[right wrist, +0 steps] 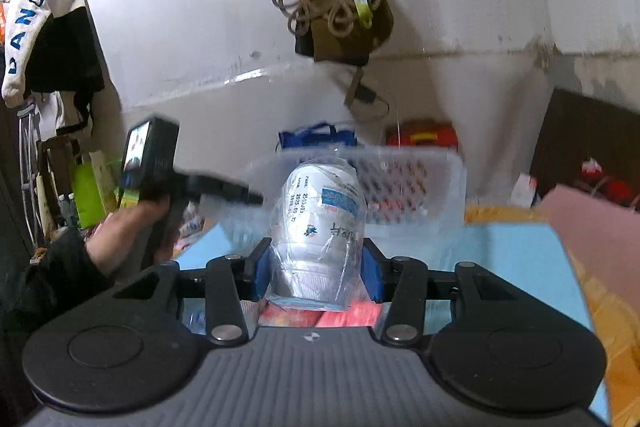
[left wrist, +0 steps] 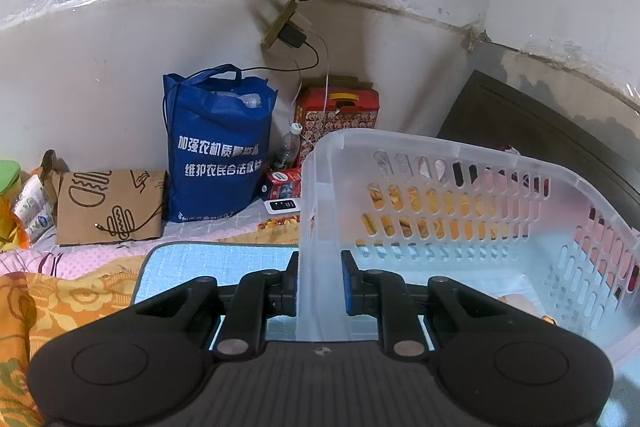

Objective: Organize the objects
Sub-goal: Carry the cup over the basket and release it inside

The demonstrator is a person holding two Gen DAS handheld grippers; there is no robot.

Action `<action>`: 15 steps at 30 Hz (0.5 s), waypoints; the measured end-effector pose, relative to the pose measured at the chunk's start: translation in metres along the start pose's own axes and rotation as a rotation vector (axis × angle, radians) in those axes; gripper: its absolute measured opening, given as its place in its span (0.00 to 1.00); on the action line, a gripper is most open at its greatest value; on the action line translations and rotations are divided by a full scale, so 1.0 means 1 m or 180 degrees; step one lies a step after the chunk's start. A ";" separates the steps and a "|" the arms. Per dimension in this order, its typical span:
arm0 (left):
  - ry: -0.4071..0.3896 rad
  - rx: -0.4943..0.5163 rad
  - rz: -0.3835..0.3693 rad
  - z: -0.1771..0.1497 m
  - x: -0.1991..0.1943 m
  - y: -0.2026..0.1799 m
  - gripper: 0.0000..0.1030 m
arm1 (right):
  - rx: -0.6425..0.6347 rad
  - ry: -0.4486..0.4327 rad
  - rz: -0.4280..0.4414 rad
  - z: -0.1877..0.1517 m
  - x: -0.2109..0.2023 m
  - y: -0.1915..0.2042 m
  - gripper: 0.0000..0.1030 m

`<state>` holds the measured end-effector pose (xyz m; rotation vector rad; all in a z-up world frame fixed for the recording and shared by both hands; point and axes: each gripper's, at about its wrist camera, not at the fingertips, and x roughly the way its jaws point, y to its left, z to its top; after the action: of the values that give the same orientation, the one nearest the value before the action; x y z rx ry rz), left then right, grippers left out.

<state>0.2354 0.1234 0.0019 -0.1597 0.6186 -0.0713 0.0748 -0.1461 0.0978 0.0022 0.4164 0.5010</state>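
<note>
Our left claw (left wrist: 319, 281) angled downward, blue pads nearly together, clamped on thin wall of translucent plastic basket (left wrist: 440, 163), one finger (left wrist: 291, 279) outside wall, other inside. Seen from right wrist, our left hand (right wrist: 138, 223) wraps that claw's handle, dark sleeve at wrist. Our right claw (right wrist: 316, 263) tilted slightly downward, jaws partway in, blue pads pressing both sides of plastic-wrapped white cup stack (right wrist: 320, 223). Right-wrist view blurred.
</note>
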 end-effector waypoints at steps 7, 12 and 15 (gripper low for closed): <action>-0.0005 -0.0004 0.0009 -0.001 0.000 0.001 0.21 | -0.0263 0.0252 -0.0242 0.055 0.072 -0.005 0.47; 0.0000 -0.0012 0.0028 0.000 0.001 0.000 0.21 | -0.0154 0.0447 -0.0301 0.067 0.113 -0.025 0.47; 0.0008 -0.0043 0.0040 0.001 0.001 0.000 0.21 | -0.0174 0.0560 -0.0323 0.065 0.124 -0.033 0.47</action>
<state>0.2366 0.1232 0.0018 -0.1689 0.6226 -0.0550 0.2139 -0.1110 0.1060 -0.1159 0.5718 0.4135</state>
